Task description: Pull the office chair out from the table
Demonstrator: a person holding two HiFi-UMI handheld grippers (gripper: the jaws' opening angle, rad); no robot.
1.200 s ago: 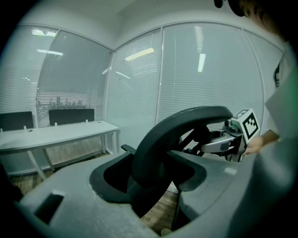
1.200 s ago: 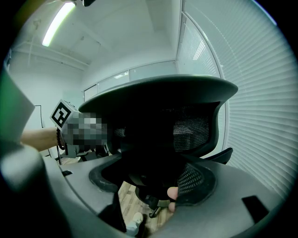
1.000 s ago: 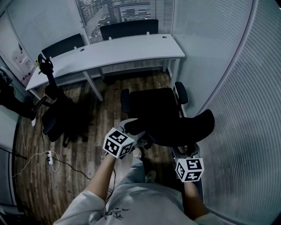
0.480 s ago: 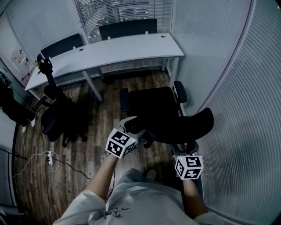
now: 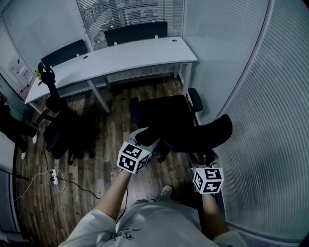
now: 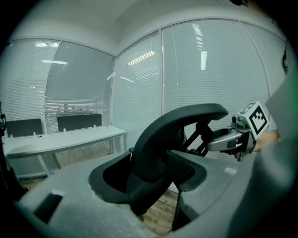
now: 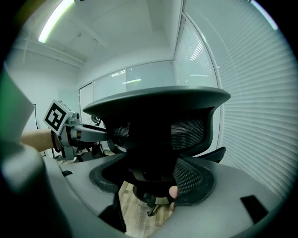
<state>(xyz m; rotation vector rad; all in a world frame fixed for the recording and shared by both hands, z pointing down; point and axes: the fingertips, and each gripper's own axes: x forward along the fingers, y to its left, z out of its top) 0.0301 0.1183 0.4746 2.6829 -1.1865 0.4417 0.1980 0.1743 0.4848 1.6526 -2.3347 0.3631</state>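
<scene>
the office chair [image 5: 166,118] stood apart from the white table [image 5: 120,55], on the table's near side toward its right end, with its seat facing the table and its backrest [image 6: 158,139] on the side farthest from it. the left gripper [image 5: 145,138] was clamped on the backrest's left edge and the right gripper [image 5: 206,160] gripped its right side, both beyond the chair from the table. a second dark chair [image 5: 65,132] stood on the table's near side toward its left end.

An office: white desk [image 5: 120,58], office chairs [image 5: 171,118], blinds [image 5: 125,14]
</scene>
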